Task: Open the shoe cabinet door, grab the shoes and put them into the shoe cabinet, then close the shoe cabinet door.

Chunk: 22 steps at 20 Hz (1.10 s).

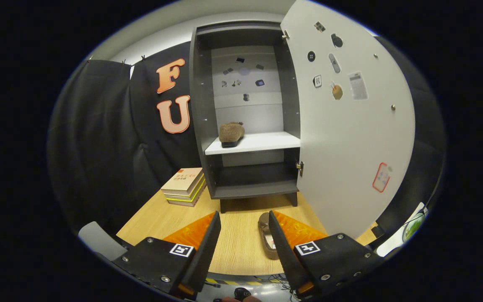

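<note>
The dark shoe cabinet [201, 105] stands on the wooden table beyond my fingers, its white door [350, 138] swung wide open to the right. One brown fuzzy slipper [231, 133] rests on the white shelf [262, 142] inside, toward its left end. The second brown slipper [266, 235] lies on the table in front of the cabinet, right beside the inner edge of my right finger and partly hidden by it. My gripper [243, 220] is open, with bare tabletop between the fingers.
A stack of books [184, 186] lies on the table [237, 251] left of the cabinet. The open door blocks the right side. Black cloth wall hangs behind and to the left. A pale object [97, 239] sits at the table's near left corner.
</note>
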Each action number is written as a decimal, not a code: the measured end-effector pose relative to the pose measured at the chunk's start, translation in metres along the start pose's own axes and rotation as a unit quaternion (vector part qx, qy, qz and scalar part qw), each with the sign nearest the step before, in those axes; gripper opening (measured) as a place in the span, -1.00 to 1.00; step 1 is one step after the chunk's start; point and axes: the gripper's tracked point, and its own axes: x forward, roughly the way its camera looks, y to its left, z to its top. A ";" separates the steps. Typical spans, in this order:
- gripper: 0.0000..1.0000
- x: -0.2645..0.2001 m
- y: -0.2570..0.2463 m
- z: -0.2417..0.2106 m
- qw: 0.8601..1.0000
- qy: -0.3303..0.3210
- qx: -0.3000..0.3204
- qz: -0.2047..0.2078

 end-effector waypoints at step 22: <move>0.48 0.161 -0.047 -0.142 0.988 0.151 -0.003 0.032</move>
